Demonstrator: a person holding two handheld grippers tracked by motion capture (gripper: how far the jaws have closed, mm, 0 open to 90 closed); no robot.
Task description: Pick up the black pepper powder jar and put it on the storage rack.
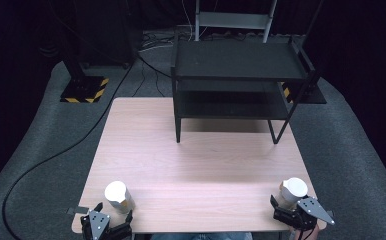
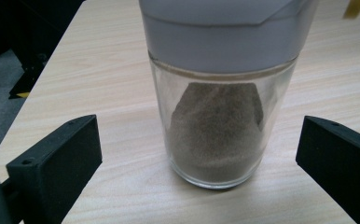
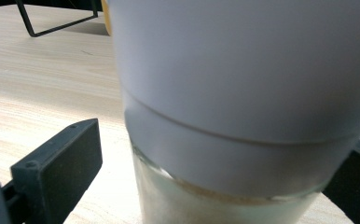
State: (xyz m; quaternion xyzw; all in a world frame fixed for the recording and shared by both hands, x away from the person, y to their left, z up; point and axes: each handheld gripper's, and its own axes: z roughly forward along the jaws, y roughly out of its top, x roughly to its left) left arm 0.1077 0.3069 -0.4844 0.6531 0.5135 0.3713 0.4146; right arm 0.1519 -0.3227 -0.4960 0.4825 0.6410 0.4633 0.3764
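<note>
Overhead, one table [image 1: 196, 165] carries one black shelf rack [image 1: 238, 82] at its far edge and two white-lidded jars at its near corners, well apart from the rack: left jar [image 1: 118, 195] before the left gripper [image 1: 112, 216], right jar [image 1: 293, 192] before the right gripper [image 1: 283, 207]. In the left gripper view, spread jaws flank the left jar [image 2: 220, 121] untouched. In the right gripper view, the right jar [image 3: 243, 116] stands close between spread jaws.

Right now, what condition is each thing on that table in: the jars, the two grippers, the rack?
Left jar: upright, lid on, partly filled with brown powder.
Right jar: upright, white lid on.
Left gripper: open, jaws either side of the left jar, not touching.
Right gripper: open around the right jar.
Black rack: standing, shelves bare.
</note>
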